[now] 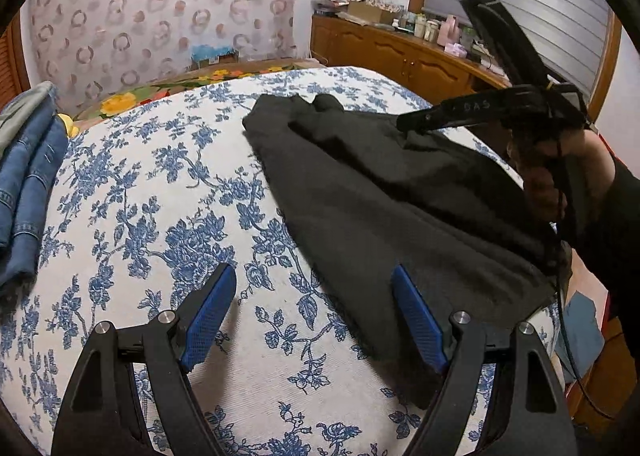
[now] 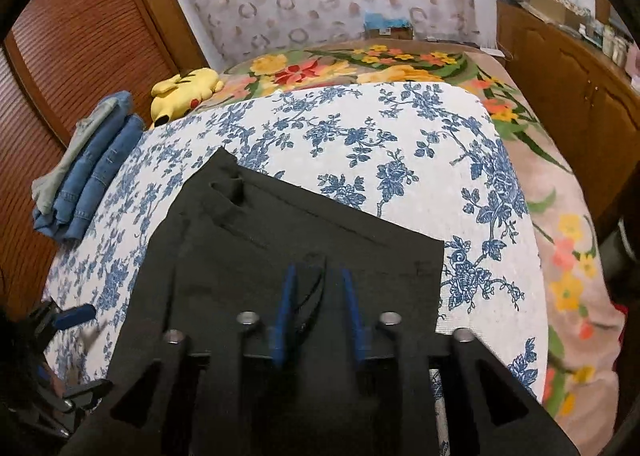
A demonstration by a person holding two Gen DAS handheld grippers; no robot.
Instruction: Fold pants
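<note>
- Your left gripper (image 1: pixel 312 312) sits at the bottom of the left wrist view with its jaws spread wide; the blue pads (image 1: pixel 210 316) have nothing between them, only the blue-and-white floral bedspread (image 1: pixel 160 176) below.
- The black pants (image 1: pixel 380 192) lie on that bedspread, running from the upper centre of the left wrist view down to the lower right; their near edge passes just beside your left gripper's right-hand pad.
- Your right gripper (image 2: pixel 318 308) stands at the lower centre of the right wrist view, directly over the pants, jaws parted by a narrow gap. A dark fold of cloth shows in that gap, but you cannot tell from this view whether the pads press on it.
- In the left wrist view your right gripper reaches in from the right edge, its tip down on the pants, with your hand (image 1: pixel 560 172) around its handle.
- In the right wrist view, the pants' waistband end points to the upper left.
- Folded blue jeans (image 2: pixel 92 172) are stacked at the left edge of the bed, well apart from the pants.
- A yellow plush toy (image 2: pixel 186 90) lies beyond the jeans, on the flowered blanket (image 2: pixel 400 64).
</note>
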